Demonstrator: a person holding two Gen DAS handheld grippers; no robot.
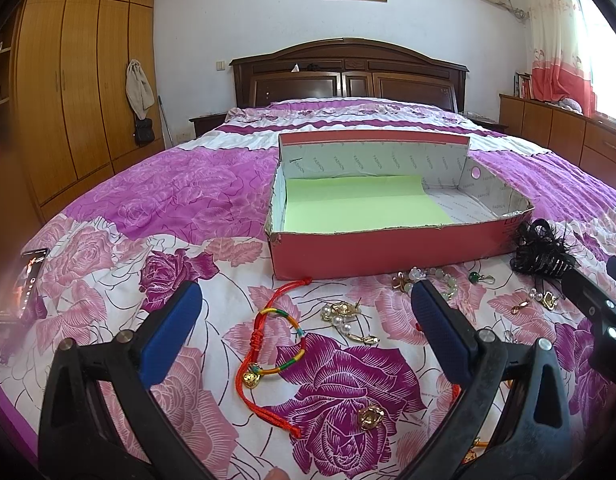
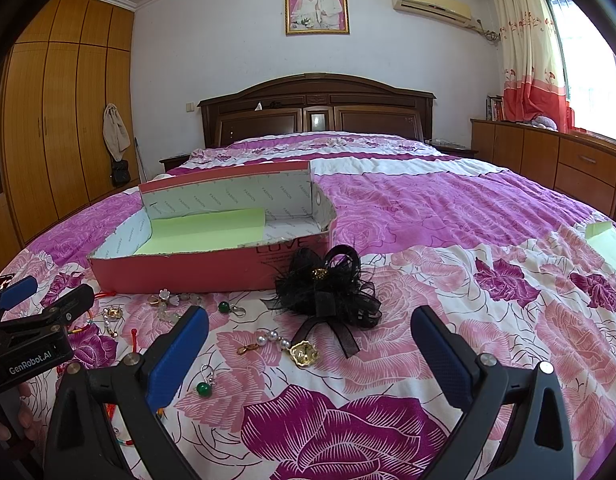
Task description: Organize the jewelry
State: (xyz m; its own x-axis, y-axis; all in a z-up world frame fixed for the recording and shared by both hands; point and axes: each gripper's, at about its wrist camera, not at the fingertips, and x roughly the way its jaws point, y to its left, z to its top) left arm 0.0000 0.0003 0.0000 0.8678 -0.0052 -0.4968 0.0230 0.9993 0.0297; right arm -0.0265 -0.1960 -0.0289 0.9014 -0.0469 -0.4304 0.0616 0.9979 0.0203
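Note:
A pink shoebox with a green paper lining lies open on the floral bedspread; it also shows in the right wrist view. In front of it lie loose jewelry pieces. My left gripper is open above a red braided bracelet, with pearl-and-gold earrings and a gold ring near it. My right gripper is open, low over the bed, just behind a pearl-and-gold earring and a black feather hair clip. A green bead earring lies by its left finger.
A phone lies at the bed's left edge. A green paper sheet lies at the right edge. More beads and earrings sit in front of the box. A wardrobe stands left, cabinets right, and the headboard far behind.

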